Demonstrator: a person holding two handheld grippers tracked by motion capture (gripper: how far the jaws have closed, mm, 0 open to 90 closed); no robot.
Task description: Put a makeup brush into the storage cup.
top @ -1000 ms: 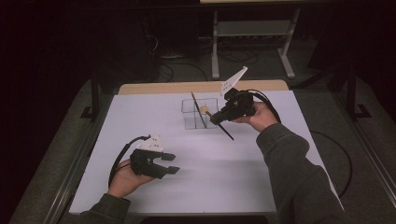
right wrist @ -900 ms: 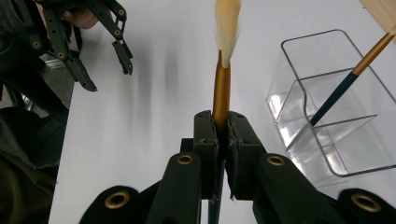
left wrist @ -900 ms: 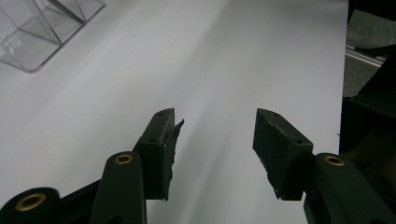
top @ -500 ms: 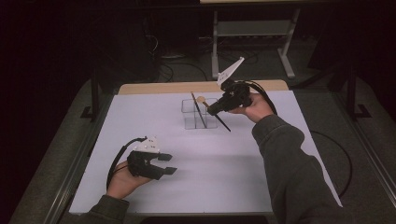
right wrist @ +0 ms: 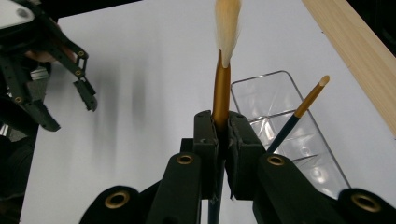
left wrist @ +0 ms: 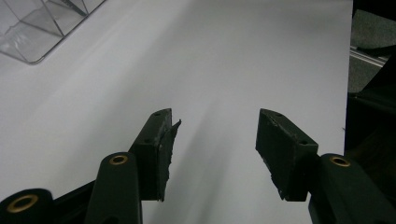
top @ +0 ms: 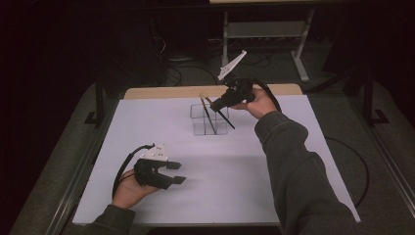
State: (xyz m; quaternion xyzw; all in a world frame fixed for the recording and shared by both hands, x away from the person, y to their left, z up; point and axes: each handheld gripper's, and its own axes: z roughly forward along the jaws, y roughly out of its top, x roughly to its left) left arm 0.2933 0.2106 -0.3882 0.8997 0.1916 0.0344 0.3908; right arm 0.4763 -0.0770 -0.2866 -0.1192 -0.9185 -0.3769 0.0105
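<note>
On white table sheet, clear organizer; dark room behind.

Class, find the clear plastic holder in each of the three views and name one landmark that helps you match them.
High view: clear holder at table centre, far side, below the right gripper.
Left gripper view: its corner at top left.
Right gripper view: right of the jaws, a brush standing in it.
Shared landmark: the white table sheet.
</note>
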